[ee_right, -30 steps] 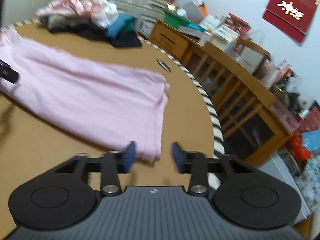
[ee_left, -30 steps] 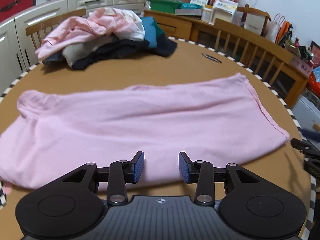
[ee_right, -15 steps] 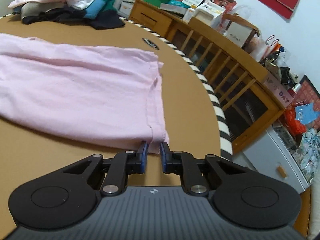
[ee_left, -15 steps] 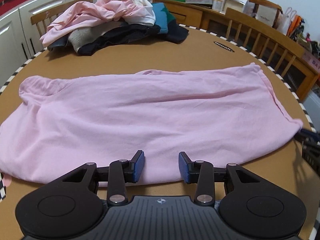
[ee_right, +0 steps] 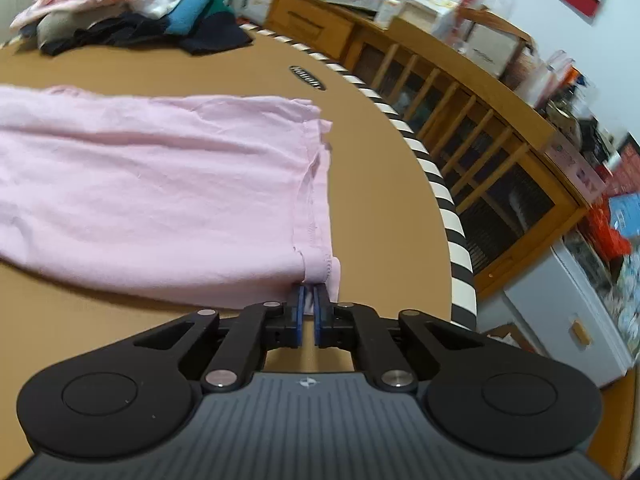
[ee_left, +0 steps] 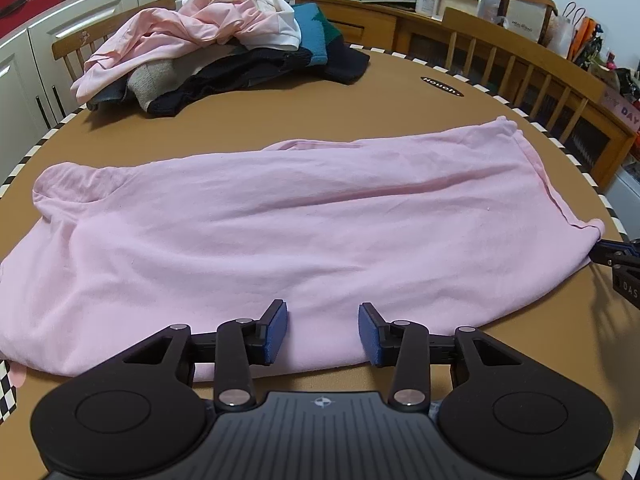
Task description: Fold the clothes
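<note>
A pink garment [ee_left: 300, 220] lies spread flat across the round brown table [ee_left: 248, 120]. My left gripper [ee_left: 322, 332] is open at the garment's near edge, with cloth lying between and under its blue pads but not pinched. In the right wrist view the right gripper [ee_right: 307, 300] has its jaws closing tight on the near right corner hem of the pink garment [ee_right: 160, 184], and the pads press the fabric. The right gripper's tips [ee_left: 616, 254] also show at the right edge of the left wrist view, at that same corner.
A pile of mixed clothes [ee_left: 224, 52] sits at the table's far side. Wooden chairs [ee_left: 520, 64] and a cluttered sideboard [ee_right: 500, 128] ring the far and right sides. The striped table rim [ee_right: 456, 220] runs just right of the right gripper.
The right gripper moved in to the garment's near right corner and its jaws closed onto the hem. The left gripper stayed open at the near edge.
</note>
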Action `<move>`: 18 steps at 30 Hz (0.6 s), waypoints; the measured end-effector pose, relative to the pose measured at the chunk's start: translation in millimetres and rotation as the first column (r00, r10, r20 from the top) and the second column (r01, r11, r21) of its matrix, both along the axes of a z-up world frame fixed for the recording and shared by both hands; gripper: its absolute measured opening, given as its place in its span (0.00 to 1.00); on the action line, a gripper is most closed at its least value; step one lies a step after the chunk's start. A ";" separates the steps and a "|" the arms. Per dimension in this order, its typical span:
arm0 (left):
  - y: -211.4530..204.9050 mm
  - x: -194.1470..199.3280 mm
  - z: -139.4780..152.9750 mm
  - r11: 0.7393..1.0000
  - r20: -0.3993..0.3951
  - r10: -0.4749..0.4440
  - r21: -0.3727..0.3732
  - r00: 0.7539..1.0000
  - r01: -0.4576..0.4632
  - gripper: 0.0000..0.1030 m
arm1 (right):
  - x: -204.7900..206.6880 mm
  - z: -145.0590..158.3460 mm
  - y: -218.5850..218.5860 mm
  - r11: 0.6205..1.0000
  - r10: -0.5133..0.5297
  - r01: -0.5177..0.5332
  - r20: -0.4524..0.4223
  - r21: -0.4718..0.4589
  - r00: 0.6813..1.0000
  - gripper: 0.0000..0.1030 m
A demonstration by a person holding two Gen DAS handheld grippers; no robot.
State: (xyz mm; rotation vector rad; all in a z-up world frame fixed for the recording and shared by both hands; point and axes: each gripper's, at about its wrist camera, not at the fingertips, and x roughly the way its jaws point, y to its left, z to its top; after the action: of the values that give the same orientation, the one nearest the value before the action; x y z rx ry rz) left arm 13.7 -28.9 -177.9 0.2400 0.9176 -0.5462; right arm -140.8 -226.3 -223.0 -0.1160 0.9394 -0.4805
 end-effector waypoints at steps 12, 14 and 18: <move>0.0 5.2 0.6 1.000 -0.020 -0.019 0.003 1.000 0.019 0.42 | -17.5 31.4 -70.0 0.934 0.169 -0.170 0.029 0.313 0.985 0.02; 0.2 6.2 0.8 1.000 -0.026 -0.017 0.000 1.000 0.017 0.42 | -16.7 34.8 -84.3 0.921 0.183 -0.177 0.014 0.347 0.983 0.00; -0.2 7.2 1.3 1.000 -0.032 -0.019 0.001 0.999 0.019 0.42 | -15.5 39.9 -110.1 0.906 0.177 -0.162 -0.004 0.392 0.984 0.00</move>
State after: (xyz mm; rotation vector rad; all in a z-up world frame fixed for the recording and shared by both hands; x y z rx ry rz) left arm 20.9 -29.1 -176.6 0.2416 0.9477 -0.5689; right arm -156.2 -336.4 -183.2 0.1555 1.0379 -0.1225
